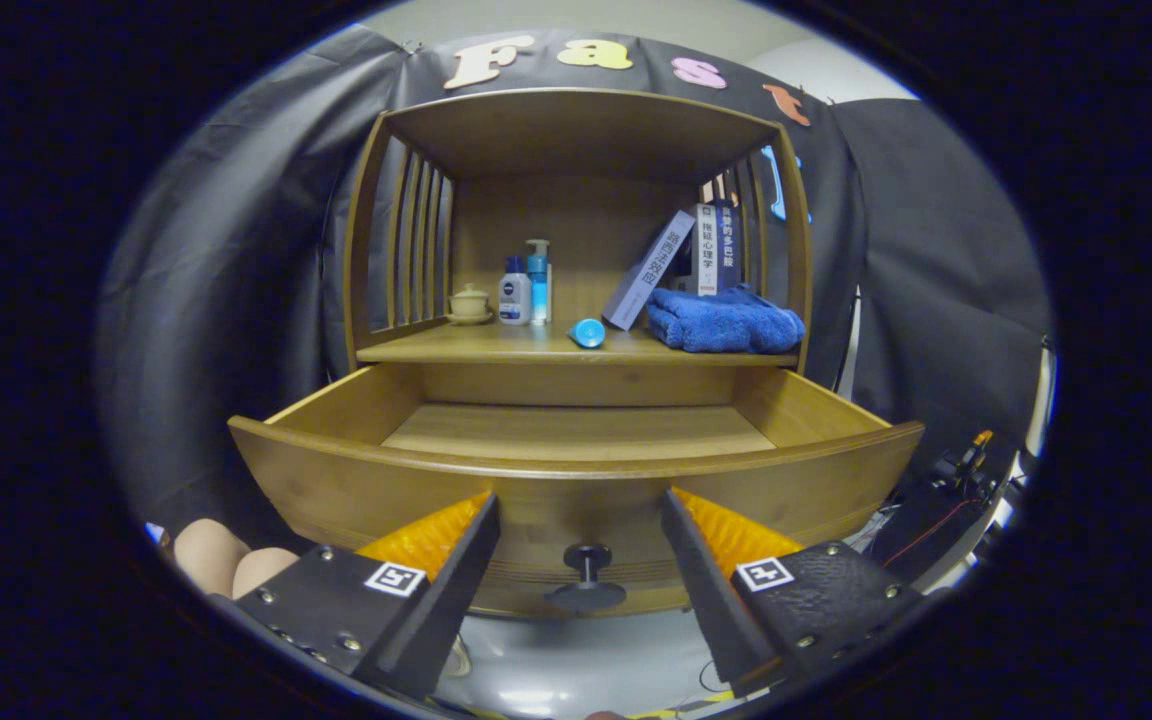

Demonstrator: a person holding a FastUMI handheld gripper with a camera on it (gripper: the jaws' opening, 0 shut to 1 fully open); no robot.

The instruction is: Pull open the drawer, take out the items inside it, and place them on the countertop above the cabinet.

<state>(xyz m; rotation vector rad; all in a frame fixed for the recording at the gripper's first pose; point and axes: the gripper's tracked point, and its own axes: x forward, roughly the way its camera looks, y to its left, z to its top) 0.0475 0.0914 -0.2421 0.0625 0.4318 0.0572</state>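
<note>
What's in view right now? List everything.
Cabinet: one, wood, against the booth wall.
Drawer: one, wood, pulled open, visible floor bare.
Knob: one, dark, drawer front, between the fingers, untouched.
Countertop: one, wood, above the drawer.
Cup with lid: one, beige, countertop left.
Bottles: two, white and blue, beside the cup.
Small blue item: one, countertop front edge, lying down.
Books: about three, one leaning, right.
Towel: one, blue, folded, before the books.
Person's fingers: beside the claw.
Claw: open, before the drawer.
</note>
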